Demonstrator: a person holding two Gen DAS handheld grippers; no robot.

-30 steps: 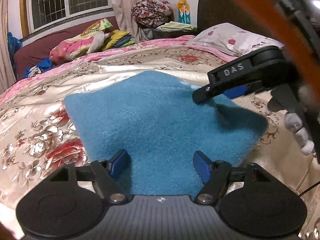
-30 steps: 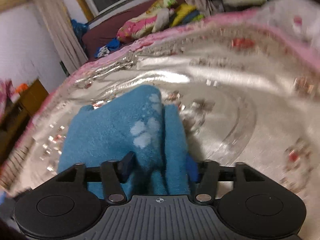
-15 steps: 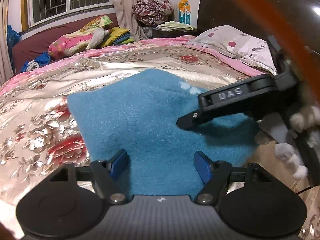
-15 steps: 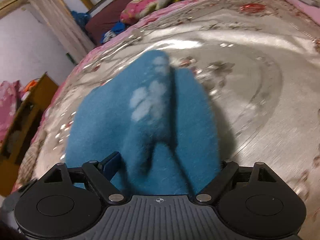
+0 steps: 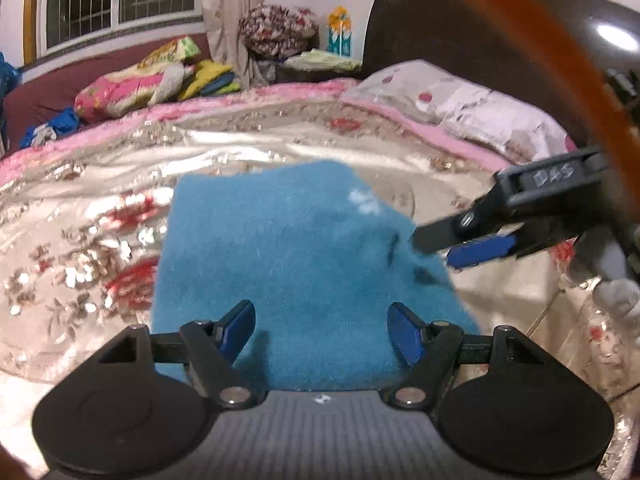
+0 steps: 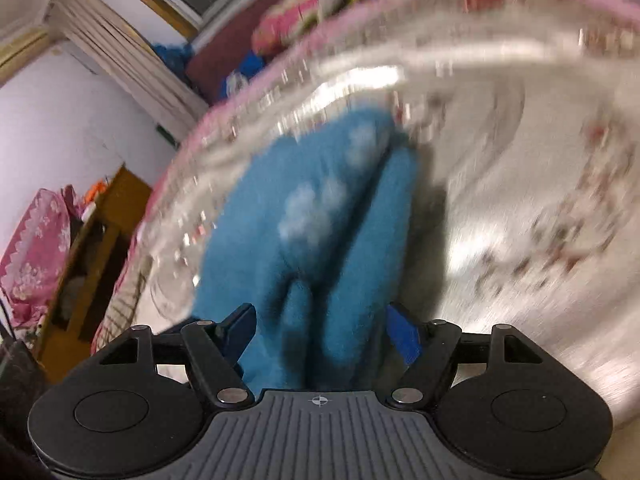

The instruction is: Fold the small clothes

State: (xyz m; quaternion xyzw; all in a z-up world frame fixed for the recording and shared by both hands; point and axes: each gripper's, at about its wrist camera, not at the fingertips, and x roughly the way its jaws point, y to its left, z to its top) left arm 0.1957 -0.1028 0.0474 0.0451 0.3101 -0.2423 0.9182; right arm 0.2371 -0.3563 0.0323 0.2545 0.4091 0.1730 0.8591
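The fluffy blue fleece garment [image 5: 304, 264] on the floral satin bedspread [image 5: 80, 240] looks soft and light, best pinched at an edge; left hand-held gripper [image 5: 322, 326] wide, right hand-held gripper [image 6: 322, 330] closing, fabric between, unpressed.

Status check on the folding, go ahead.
Left gripper open, above blue fleece garment, not gripping. Right gripper closing, a raised fold of fleece between its jaws. Garment on floral bedspread. Nothing in the way.
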